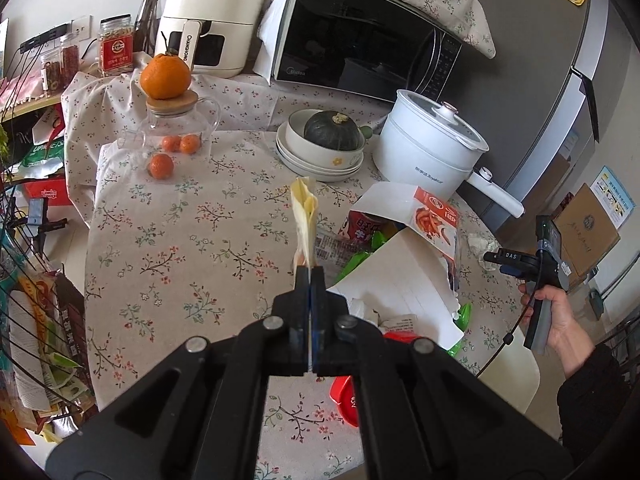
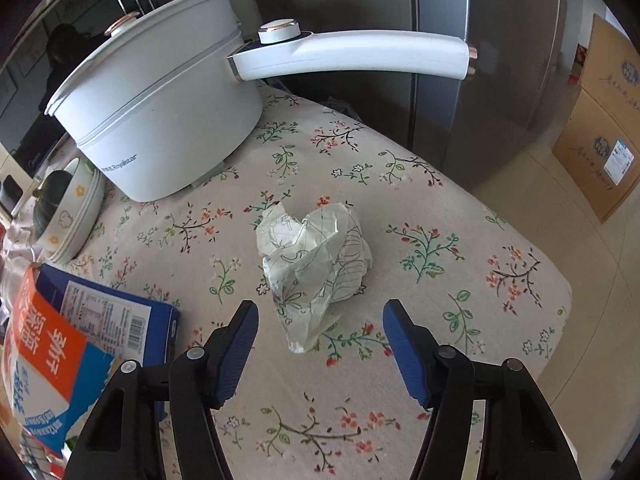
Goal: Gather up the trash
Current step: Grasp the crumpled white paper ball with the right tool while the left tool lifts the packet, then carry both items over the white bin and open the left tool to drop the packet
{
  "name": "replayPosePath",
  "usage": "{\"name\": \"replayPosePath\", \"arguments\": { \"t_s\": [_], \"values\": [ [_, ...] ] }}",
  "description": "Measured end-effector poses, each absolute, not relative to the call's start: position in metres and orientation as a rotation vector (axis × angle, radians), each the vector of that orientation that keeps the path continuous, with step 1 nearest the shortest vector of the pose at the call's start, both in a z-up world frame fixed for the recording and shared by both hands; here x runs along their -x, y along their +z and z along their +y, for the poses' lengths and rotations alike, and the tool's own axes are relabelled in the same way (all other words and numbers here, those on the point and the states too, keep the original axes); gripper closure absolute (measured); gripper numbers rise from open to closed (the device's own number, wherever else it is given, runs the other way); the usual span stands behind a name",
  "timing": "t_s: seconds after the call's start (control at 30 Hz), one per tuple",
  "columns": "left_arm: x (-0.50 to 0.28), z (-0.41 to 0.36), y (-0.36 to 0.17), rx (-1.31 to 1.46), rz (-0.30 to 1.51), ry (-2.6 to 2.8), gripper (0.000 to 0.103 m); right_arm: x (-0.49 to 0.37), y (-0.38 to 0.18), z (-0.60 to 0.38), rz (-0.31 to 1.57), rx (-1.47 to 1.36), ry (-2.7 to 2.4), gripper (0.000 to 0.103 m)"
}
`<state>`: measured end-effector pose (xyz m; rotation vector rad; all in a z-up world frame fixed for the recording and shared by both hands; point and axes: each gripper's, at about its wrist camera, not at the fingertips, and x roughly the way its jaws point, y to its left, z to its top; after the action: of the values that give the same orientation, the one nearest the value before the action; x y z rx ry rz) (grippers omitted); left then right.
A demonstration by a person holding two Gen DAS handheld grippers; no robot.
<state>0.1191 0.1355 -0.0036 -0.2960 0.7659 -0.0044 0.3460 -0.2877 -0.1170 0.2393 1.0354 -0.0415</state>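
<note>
My left gripper (image 1: 310,270) is shut on a pale yellow wrapper (image 1: 305,216) and holds it upright above the floral tablecloth (image 1: 168,240). To its right lies a pile of trash: a torn white and orange carton (image 1: 404,248), a red packet (image 1: 366,226), green wrappers (image 1: 356,260). My right gripper (image 2: 316,316) is open and empty, with a crumpled white paper (image 2: 316,256) on the cloth just ahead, between its fingers. The right gripper shows in the left wrist view (image 1: 516,260), held in a hand. The carton's edge (image 2: 60,344) lies at the left of the right wrist view.
A white electric pot (image 1: 432,144) with a long handle (image 2: 352,54) stands behind the paper. Stacked bowls with a green squash (image 1: 330,132), a glass jar with oranges (image 1: 176,136), a microwave (image 1: 360,36) and an air fryer (image 1: 212,16) stand at the back. A wire basket of trash (image 1: 36,320) is at left. The table edge (image 2: 560,280) drops off at right.
</note>
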Motion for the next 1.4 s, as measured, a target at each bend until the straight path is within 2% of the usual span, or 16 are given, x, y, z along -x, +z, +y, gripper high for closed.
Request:
{"name": "replayPosePath", "arguments": {
  "t_s": [0.03, 0.07, 0.1, 0.37, 0.87, 1.4],
  "values": [
    [-0.121, 0.134, -0.004, 0.293, 0.766, -0.005, 0.103, -0.35, -0.121, -0.288, 1.035, -0.249, -0.038, 0.05],
    [-0.122, 0.132, -0.004, 0.287, 0.765, -0.004, 0.103, -0.352, -0.125, -0.288, 1.042, -0.256, -0.04, 0.066],
    [-0.123, 0.13, -0.005, 0.278, 0.764, 0.0, 0.103, -0.355, -0.129, -0.287, 1.053, -0.264, -0.039, 0.073],
    [-0.118, 0.13, 0.002, 0.29, 0.742, -0.008, 0.103, -0.326, -0.102, -0.278, 0.998, -0.217, -0.054, 0.076],
    [-0.068, 0.091, 0.028, 0.274, 0.695, -0.208, 0.103, -0.189, -0.03, -0.259, 0.998, -0.11, -0.039, 0.076],
    [-0.051, -0.036, 0.01, 0.094, 0.778, -0.504, 0.103, -0.087, -0.041, -0.318, 1.031, -0.168, -0.047, 0.075]
  ]
}}
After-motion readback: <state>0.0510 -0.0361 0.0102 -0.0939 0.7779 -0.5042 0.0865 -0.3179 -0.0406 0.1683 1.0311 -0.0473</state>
